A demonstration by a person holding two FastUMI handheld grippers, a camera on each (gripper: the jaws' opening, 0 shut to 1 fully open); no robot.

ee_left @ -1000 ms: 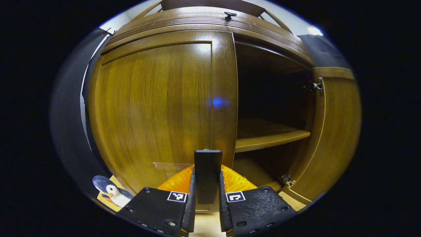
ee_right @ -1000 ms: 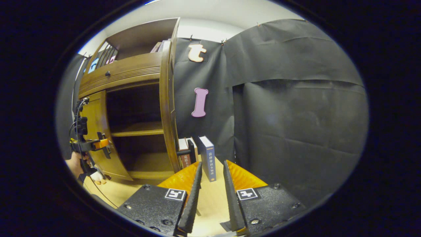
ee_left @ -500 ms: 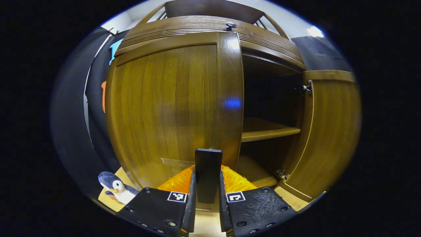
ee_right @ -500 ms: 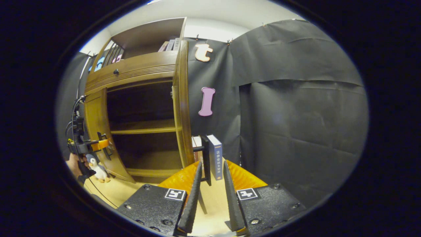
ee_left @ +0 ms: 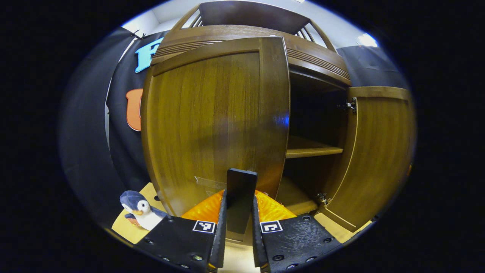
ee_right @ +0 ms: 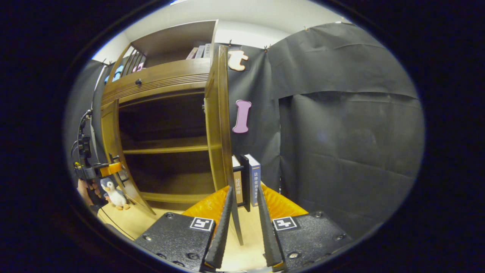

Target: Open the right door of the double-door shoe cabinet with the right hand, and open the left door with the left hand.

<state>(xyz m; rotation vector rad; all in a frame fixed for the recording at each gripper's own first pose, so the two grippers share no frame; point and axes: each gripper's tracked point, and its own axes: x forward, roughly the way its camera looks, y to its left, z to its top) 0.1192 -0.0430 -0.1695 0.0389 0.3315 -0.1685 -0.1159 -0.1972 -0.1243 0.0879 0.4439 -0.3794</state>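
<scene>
The shoe cabinet stands against the black booth wall, both doors swung out and its dark inside with one shelf showing. In the left gripper view the left door stands partly open, and the left gripper has both fingers closed on the black handle that sticks out from the door's lower part. The right door stands wide open, hinges visible on its inner edge. In the right gripper view the right gripper has its fingers narrowly apart; the right door's edge runs down between them, but whether either finger touches it is hard to tell. A toy penguin sits on the pale floor beside the left door, and upright books stand behind the right door.
</scene>
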